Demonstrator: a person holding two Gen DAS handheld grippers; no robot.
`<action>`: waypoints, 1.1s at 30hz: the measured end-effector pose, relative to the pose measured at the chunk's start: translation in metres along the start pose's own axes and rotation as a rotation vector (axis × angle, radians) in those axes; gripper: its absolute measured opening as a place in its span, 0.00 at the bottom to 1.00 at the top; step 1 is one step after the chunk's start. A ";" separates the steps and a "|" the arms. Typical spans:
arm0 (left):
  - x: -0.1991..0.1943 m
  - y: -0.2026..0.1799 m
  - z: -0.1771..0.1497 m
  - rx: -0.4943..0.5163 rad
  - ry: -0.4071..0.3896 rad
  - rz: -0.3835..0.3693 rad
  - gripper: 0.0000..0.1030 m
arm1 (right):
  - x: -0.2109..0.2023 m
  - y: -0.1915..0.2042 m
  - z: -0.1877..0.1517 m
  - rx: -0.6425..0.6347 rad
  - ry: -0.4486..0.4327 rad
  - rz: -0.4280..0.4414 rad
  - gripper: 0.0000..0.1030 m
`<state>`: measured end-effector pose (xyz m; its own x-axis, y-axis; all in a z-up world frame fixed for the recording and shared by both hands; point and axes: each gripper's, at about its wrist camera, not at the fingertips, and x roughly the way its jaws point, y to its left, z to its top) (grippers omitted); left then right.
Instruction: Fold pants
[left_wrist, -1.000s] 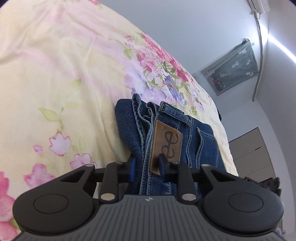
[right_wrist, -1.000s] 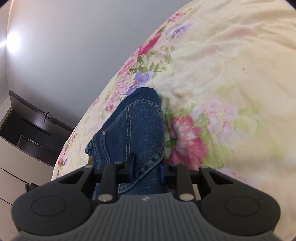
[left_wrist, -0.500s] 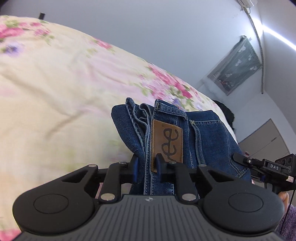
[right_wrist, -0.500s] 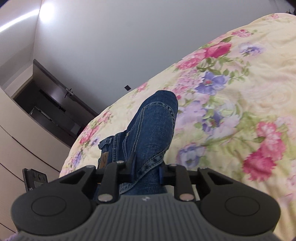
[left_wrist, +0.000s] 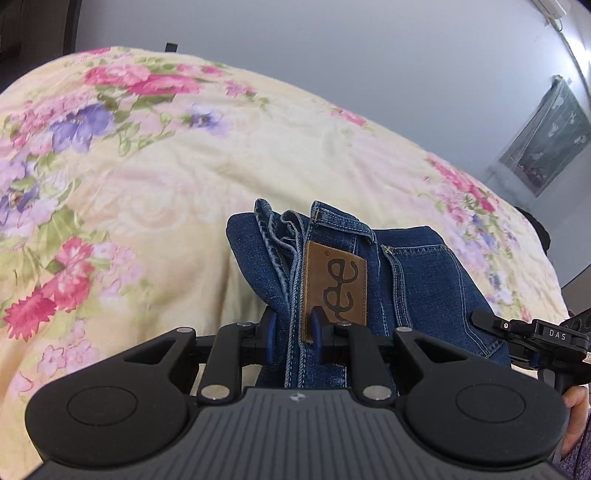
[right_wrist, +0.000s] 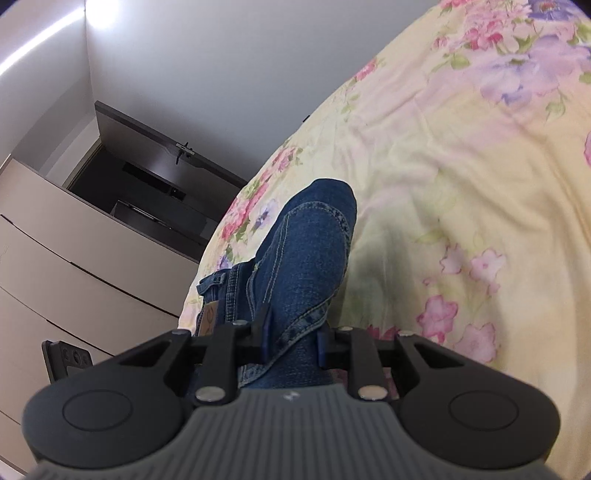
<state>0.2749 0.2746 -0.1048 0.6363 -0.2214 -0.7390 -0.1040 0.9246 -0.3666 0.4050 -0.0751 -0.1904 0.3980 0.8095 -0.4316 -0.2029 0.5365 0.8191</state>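
— Firmly clamped: left gripper (left_wrist: 293, 338) on the jeans (left_wrist: 332, 273) at the waistband, beside the leather patch (left_wrist: 334, 286).
— And the right gripper (right_wrist: 293, 338)?
— Pinching a hemmed denim edge. Folded bundle hanging between both, long axis gripper to gripper, above the floral bedspread (left_wrist: 155, 177). Neither nearer.

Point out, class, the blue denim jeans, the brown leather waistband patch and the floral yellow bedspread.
blue denim jeans (right_wrist: 306, 243): right wrist view, on the folded denim ahead of the gripper.
brown leather waistband patch (left_wrist: 334, 288): left wrist view, on its dark lettering.
floral yellow bedspread (left_wrist: 166, 177): left wrist view, on a bare pale area.
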 end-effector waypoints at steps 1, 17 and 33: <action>0.006 0.003 -0.002 0.001 0.010 -0.002 0.20 | 0.005 -0.004 -0.003 0.004 0.009 -0.013 0.17; 0.019 -0.007 -0.026 0.151 0.003 0.190 0.31 | 0.020 -0.006 -0.017 -0.114 0.040 -0.285 0.34; -0.157 -0.147 -0.111 0.152 -0.274 0.324 0.63 | -0.136 0.151 -0.116 -0.675 -0.136 -0.512 0.68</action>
<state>0.1055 0.1385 0.0021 0.7706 0.1581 -0.6174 -0.2304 0.9723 -0.0386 0.2166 -0.0768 -0.0515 0.6812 0.4160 -0.6025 -0.4403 0.8902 0.1169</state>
